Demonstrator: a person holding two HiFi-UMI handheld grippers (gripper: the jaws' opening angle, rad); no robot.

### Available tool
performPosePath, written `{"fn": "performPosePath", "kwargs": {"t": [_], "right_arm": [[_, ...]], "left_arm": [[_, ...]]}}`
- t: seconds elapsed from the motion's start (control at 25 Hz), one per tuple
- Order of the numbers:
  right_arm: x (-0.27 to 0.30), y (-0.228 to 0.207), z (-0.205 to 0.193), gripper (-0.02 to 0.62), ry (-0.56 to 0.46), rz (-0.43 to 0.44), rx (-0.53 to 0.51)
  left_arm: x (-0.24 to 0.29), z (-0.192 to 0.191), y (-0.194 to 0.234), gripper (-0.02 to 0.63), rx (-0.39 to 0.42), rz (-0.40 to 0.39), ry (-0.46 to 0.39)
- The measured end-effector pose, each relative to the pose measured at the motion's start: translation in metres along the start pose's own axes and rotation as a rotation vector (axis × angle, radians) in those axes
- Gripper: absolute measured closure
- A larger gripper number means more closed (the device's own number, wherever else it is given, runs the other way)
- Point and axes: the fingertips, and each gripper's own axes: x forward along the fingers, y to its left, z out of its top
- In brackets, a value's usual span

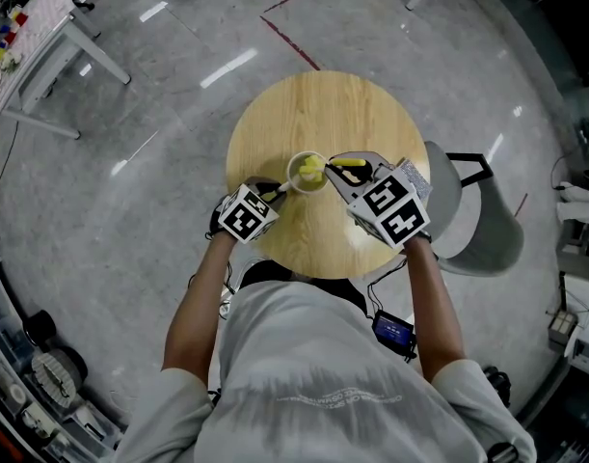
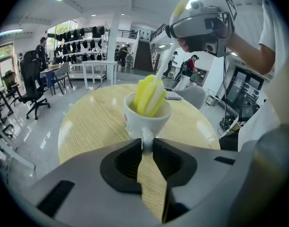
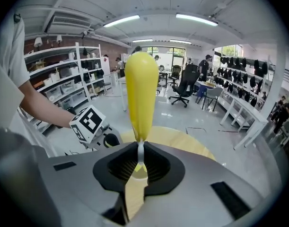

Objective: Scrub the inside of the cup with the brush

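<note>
**Cup pinned by its handle, brush head down inside**

From my seat, the white cup stands upright near the middle of the round wooden table. My left gripper is clamped on the cup's small loop handle, one pad pressing each side. My right gripper is closed on the brush, gripping its thin white stem, and the fat yellow grip pokes out past the jaws. The yellow head sits inside the cup, with its strips rising above the rim.

The cup looks like glazed ceramic, so I expect it to be stiff, fairly heavy for its size, slick and chippable. The handle is the only narrow place to pinch. It gives me little leverage, though, so I think hard scrubbing could swivel the cup about that grip.

The brush seems light, with a soft, squashy head. Its stem is slim and smooth — I would guess it bends a little and may roll between the pads. Holding nearer the thick yellow grip would probably be steadier.
</note>
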Motion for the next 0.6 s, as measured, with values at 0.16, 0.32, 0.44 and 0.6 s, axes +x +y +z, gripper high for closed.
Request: {"fn": "performPosePath", "kwargs": {"t": [0.16, 0.32, 0.44, 0.6], "right_arm": [[0.013, 0.000, -0.014, 0.534, 0.044, -0.014, -0.011], [0.022, 0.007, -0.025, 0.535, 0.121, -0.001, -0.071], [0.026, 0.011, -0.030, 0.535, 0.177, 0.023, -0.119], [0.029, 0.014, -0.030, 0.534, 0.208, 0.074, -0.060]], "left_arm": [[-0.003, 0.003, -0.003, 0.525, -0.010, -0.015, 0.000], [-0.004, 0.004, -0.002, 0.523, -0.016, -0.020, -0.003], [-0.002, 0.002, 0.001, 0.523, -0.014, -0.014, -0.001], [0.000, 0.001, 0.002, 0.522, -0.009, -0.016, -0.003]]}}
